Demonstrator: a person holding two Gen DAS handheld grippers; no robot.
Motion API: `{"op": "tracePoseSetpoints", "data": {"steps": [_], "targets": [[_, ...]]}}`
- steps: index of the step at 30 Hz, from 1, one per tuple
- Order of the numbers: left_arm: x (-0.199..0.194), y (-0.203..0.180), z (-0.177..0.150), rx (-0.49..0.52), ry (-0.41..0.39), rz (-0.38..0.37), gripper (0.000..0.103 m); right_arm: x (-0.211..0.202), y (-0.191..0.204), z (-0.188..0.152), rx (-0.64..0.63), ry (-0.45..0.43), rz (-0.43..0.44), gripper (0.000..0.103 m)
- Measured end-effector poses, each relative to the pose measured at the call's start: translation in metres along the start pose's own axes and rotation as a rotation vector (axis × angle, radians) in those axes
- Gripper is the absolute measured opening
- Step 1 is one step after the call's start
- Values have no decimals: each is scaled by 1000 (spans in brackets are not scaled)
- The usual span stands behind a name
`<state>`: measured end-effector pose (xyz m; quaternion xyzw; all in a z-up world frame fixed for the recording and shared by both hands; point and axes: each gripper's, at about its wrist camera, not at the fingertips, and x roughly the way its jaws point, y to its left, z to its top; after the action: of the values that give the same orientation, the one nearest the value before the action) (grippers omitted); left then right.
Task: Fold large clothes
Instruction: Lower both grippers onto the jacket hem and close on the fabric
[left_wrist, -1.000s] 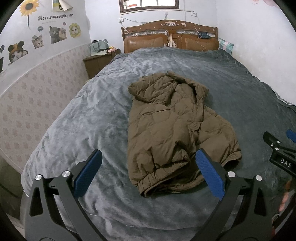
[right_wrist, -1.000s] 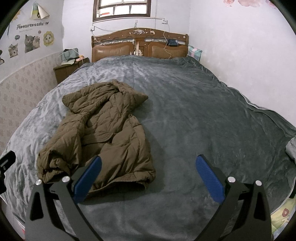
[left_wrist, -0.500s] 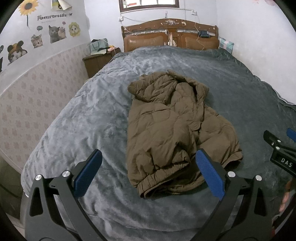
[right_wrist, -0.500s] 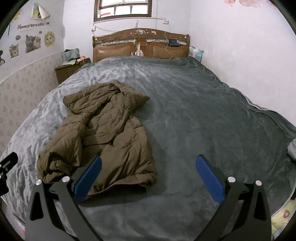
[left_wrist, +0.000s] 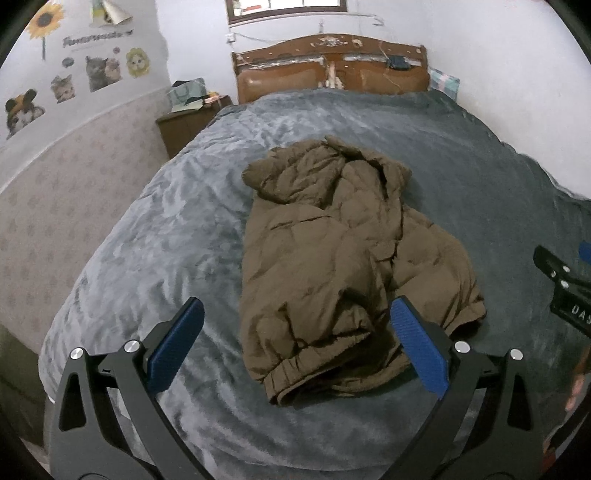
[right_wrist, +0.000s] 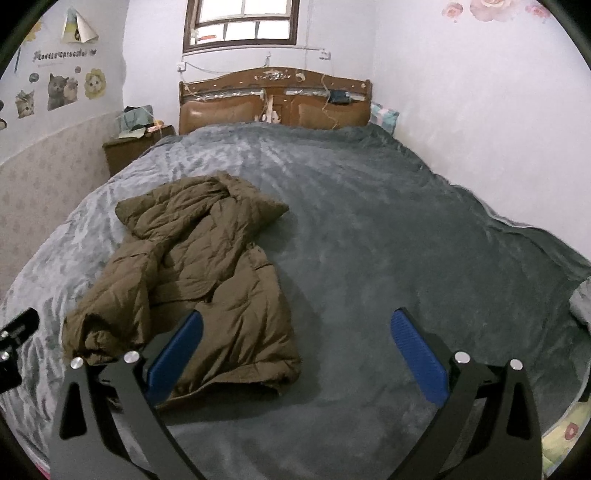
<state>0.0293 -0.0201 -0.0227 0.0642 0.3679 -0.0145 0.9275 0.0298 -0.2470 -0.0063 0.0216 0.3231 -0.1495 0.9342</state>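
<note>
Grey bed (right_wrist: 388, 258) bears a rumpled brown jacket (left_wrist: 332, 258) — both claws gaping, empty.

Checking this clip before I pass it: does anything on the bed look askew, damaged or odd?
The brown puffer jacket lies crumpled left of centre on the grey blanket, one sleeve bunched at the near hem, not spread flat. The headboard looks worn, with peeling patches and loose cords. Both grippers, left and right, are open and empty.
</note>
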Motion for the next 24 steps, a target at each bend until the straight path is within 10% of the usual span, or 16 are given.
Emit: {"op": "tracePoseSetpoints", "data": {"steps": [24], "targets": [[123, -41, -2, 68, 145, -9, 100, 114, -1, -34, -61, 181, 38, 101]]}}
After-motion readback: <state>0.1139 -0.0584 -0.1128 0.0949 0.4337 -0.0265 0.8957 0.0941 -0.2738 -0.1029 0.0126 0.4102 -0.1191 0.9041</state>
